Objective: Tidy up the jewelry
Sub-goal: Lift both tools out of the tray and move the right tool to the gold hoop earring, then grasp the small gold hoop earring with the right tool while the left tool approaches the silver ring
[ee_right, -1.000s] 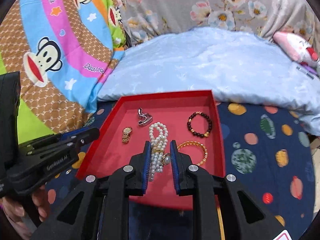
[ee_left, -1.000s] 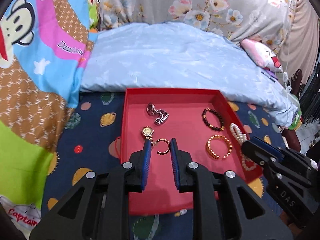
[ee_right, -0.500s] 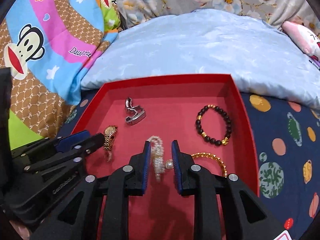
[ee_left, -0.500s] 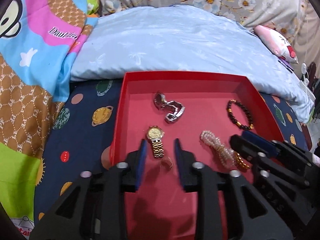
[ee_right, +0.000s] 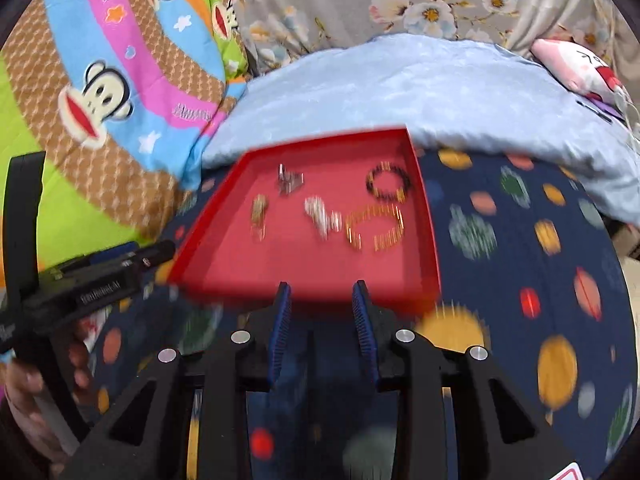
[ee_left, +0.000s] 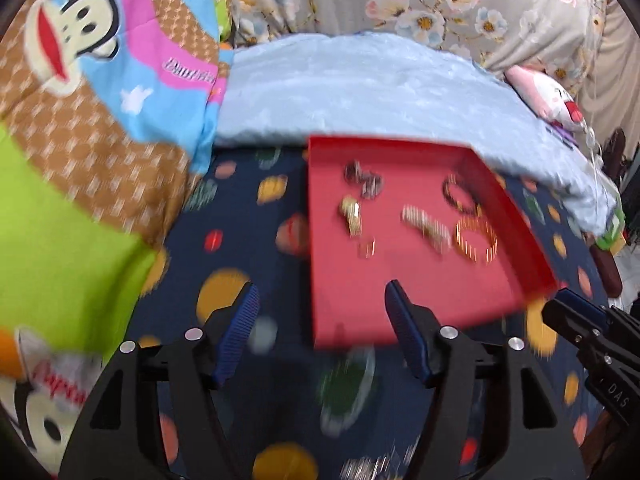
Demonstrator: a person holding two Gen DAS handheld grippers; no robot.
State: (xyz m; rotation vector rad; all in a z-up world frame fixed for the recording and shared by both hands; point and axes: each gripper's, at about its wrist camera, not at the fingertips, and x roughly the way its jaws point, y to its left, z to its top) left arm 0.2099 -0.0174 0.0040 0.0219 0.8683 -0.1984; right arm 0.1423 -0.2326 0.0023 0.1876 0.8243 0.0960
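A red tray [ee_left: 436, 304] [ee_right: 304, 276] lies on the dark planet-print cover. In it lie a silver watch [ee_left: 364, 180] [ee_right: 290, 182], a gold watch [ee_left: 351, 214] [ee_right: 259, 212], a small gold ring [ee_left: 367, 247], a pearl bracelet [ee_left: 426, 226] [ee_right: 322, 214], a gold bangle [ee_left: 476, 239] [ee_right: 374, 226] and a dark bead bracelet [ee_left: 460, 196] [ee_right: 388, 184]. My left gripper [ee_left: 320, 320] is wide open and empty, low at the tray's front left corner. My right gripper [ee_right: 322, 308] is open and empty at the tray's front edge. Both views are motion-blurred.
A pale blue pillow [ee_left: 360, 88] [ee_right: 400, 92] lies behind the tray. A monkey-print quilt [ee_left: 88, 92] [ee_right: 112, 80] rises at the left. A pink plush toy [ee_left: 548, 96] [ee_right: 580, 68] sits at the far right. The planet-print cover [ee_right: 520, 280] extends right of the tray.
Both grippers have pulled back out of the tray and opened. The left let go of the gold ring and the right let go of the pearl bracelet; both pieces lie in the tray.
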